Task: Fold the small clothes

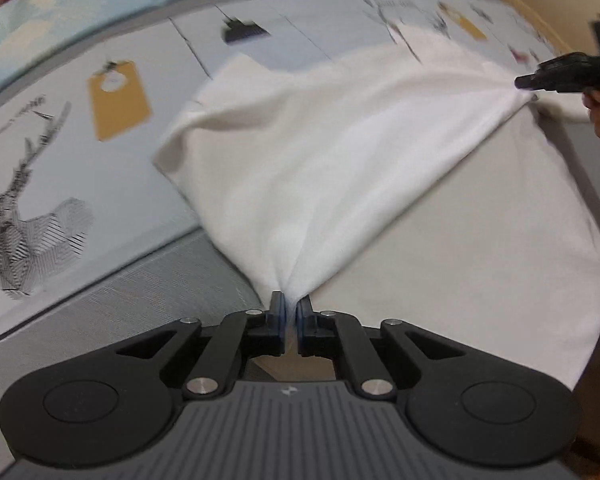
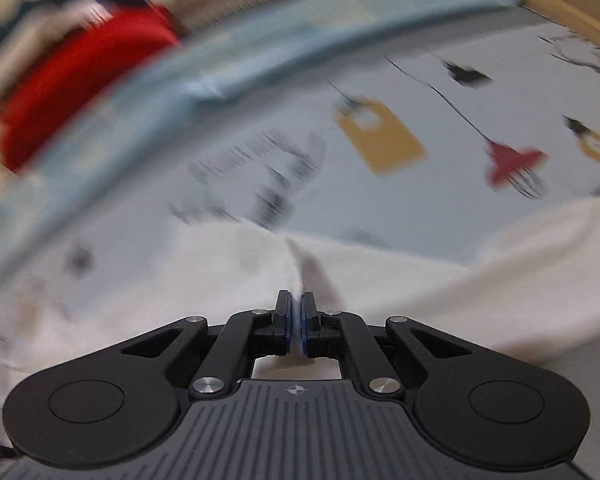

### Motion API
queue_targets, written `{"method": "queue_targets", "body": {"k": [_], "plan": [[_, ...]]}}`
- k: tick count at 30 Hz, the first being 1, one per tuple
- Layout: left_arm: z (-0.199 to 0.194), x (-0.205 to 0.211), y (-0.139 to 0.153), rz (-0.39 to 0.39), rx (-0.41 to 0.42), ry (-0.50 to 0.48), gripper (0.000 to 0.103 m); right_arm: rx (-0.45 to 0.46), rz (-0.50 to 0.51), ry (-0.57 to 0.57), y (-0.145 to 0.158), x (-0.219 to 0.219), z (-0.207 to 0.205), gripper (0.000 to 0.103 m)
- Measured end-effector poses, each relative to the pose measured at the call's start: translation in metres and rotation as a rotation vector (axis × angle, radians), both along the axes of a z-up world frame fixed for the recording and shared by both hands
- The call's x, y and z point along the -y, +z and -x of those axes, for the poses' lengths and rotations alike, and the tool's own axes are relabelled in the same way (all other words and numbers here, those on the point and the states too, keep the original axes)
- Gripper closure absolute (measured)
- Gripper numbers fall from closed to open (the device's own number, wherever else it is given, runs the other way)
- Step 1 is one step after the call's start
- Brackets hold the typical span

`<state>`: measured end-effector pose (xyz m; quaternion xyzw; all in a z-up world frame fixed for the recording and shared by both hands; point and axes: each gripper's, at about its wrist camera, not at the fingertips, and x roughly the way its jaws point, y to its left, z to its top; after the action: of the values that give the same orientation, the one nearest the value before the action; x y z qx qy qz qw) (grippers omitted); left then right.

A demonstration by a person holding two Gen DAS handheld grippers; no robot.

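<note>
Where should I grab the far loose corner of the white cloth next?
Both grippers are busy. The left gripper and right gripper each pinch the white cloth. Free one, then take the far-left corner, coming from the left over the printed sheet, where it lies exposed.

Garment (image 1: 340, 140): on printed bedsheet (image 1: 60, 152), one corner pinched in left gripper (image 1: 291, 304) at near edge, another in right gripper (image 1: 540, 78) at far right, cloth raised between; pillow (image 2: 72, 80) behind sheet, far left
</note>
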<state>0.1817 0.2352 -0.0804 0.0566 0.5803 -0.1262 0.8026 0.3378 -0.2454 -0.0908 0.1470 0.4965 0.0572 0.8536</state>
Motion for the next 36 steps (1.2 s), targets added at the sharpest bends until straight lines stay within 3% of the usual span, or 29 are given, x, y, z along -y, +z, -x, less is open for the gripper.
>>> {"method": "queue_targets", "body": {"k": [2, 3, 5, 7, 8, 10, 15, 17, 20, 21, 23, 25, 26, 28, 30, 32, 34, 36], "plan": [[-0.002, -0.005, 0.003, 0.064, 0.022, 0.036, 0.087, -0.073, 0.162, -0.018, -0.023, -0.002, 0.001, 0.098], [-0.005, -0.016, 0.009, 0.140, 0.049, 0.094, 0.087, -0.061, 0.178, -0.026, -0.024, 0.000, 0.002, 0.098], [-0.012, -0.042, 0.019, 0.271, 0.113, 0.226, 0.086, 0.020, 0.144, -0.079, -0.007, 0.007, 0.005, 0.098], [-0.018, -0.068, 0.027, 0.340, 0.197, 0.401, 0.080, 0.123, 0.108, -0.086, 0.015, 0.007, 0.011, 0.092], [-0.020, -0.082, 0.024, 0.387, 0.214, 0.517, 0.079, 0.159, 0.110, -0.071, 0.022, 0.004, 0.014, 0.086], [-0.027, -0.098, 0.013, 0.465, 0.177, 0.671, 0.079, 0.179, 0.102, -0.021, 0.022, -0.006, 0.017, 0.083], [-0.040, -0.109, -0.012, 0.612, 0.136, 0.875, 0.075, 0.039, -0.008, 0.147, -0.001, -0.032, 0.019, 0.083], [-0.045, -0.111, -0.020, 0.653, 0.131, 0.936, 0.067, -0.018, 0.003, 0.184, -0.009, -0.042, 0.019, 0.083], [-0.055, -0.113, -0.028, 0.688, 0.115, 0.993, 0.065, -0.049, 0.054, 0.236, -0.016, -0.059, 0.024, 0.083], [-0.058, -0.114, -0.031, 0.695, 0.106, 1.005, 0.065, -0.051, 0.071, 0.253, -0.018, -0.061, 0.024, 0.083], [-0.067, -0.115, -0.032, 0.628, 0.097, 1.016, 0.066, -0.047, 0.098, 0.277, -0.020, -0.065, 0.029, 0.083], [-0.074, -0.111, -0.031, 0.529, 0.103, 0.990, 0.096, -0.047, 0.111, 0.293, -0.021, -0.066, 0.029, 0.083], [-0.077, -0.108, -0.027, 0.457, 0.127, 0.977, 0.097, -0.046, 0.115, 0.299, -0.021, -0.067, 0.030, 0.083], [-0.082, -0.102, -0.009, 0.326, 0.267, 0.911, 0.103, -0.047, 0.120, 0.310, -0.023, -0.068, 0.025, 0.083], [-0.084, -0.100, 0.007, 0.246, 0.395, 0.897, 0.103, -0.045, 0.125, 0.319, -0.024, -0.069, 0.021, 0.083], [-0.081, -0.103, 0.015, 0.263, 0.451, 0.894, 0.103, -0.040, 0.142, 0.323, -0.025, -0.071, 0.022, 0.083], [-0.081, -0.104, 0.021, 0.322, 0.407, 0.863, 0.102, -0.038, 0.138, 0.317, -0.024, -0.070, 0.022, 0.083], [-0.081, -0.094, 0.027, 0.326, 0.342, 0.786, 0.102, -0.025, 0.135, 0.302, -0.022, -0.068, 0.022, 0.083]]}}
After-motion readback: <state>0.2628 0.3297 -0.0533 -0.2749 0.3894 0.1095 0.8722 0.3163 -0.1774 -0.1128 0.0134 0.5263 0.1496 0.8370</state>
